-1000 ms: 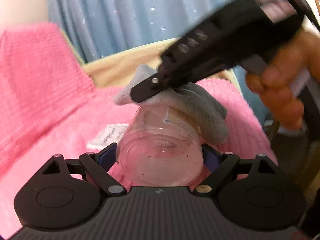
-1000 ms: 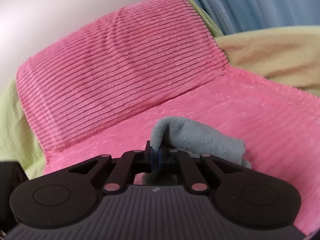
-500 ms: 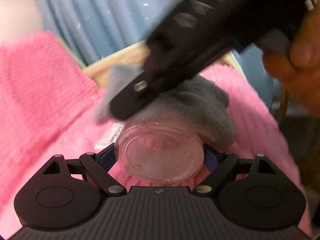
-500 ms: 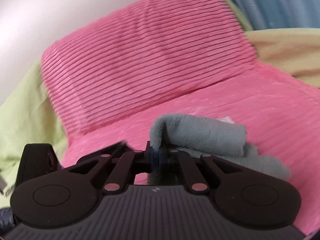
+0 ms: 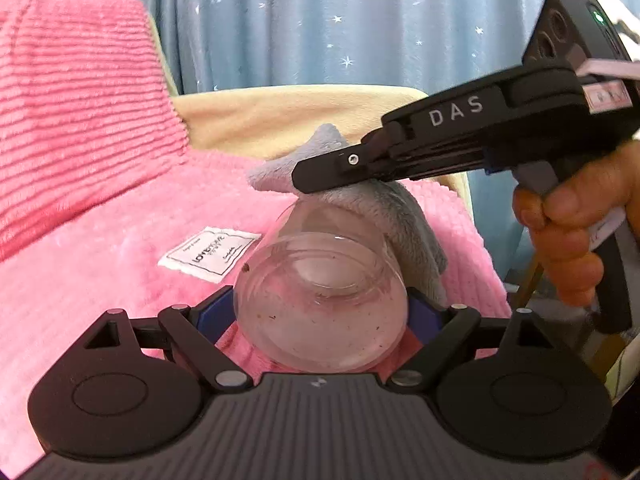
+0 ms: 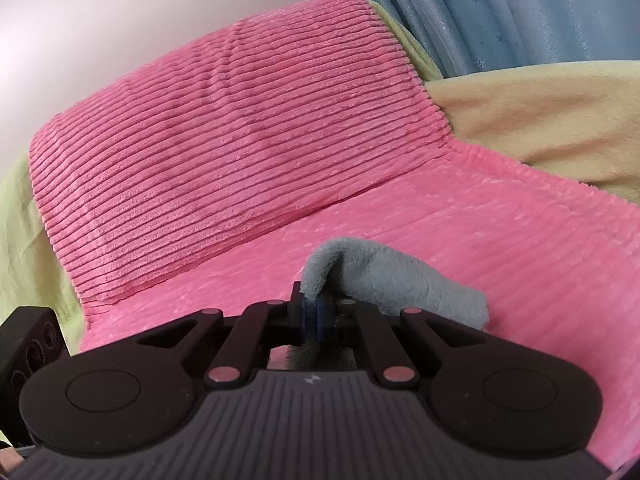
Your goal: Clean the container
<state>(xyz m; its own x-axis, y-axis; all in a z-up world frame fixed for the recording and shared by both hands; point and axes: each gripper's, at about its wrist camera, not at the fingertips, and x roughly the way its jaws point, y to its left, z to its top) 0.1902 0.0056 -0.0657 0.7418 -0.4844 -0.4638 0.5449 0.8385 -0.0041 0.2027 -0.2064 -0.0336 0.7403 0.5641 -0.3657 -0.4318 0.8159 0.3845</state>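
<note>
A clear glass container [image 5: 322, 300] with dark specks on its base lies on its side, base toward the camera. My left gripper [image 5: 322, 312] is shut on it, a blue pad on each side. A grey fleece cloth [image 5: 384, 216] drapes over the container's far end and right side. My right gripper [image 5: 308, 178], held by a hand [image 5: 572, 236], comes in from the right and is shut on that cloth. In the right wrist view the cloth [image 6: 384, 280] folds out from between the shut pads of the right gripper [image 6: 316, 312]; the container is hidden there.
A pink ribbed blanket [image 5: 100, 264] with a white label [image 5: 210, 254] covers the sofa seat, with a pink cushion [image 6: 224, 148] behind. Beige and green throws [image 6: 540, 116] lie at the back, and a blue star curtain [image 5: 320, 24] hangs beyond.
The right gripper with the cloth has pulled back and risen off the container's side to its far end. The container has tipped, showing more of its body.
</note>
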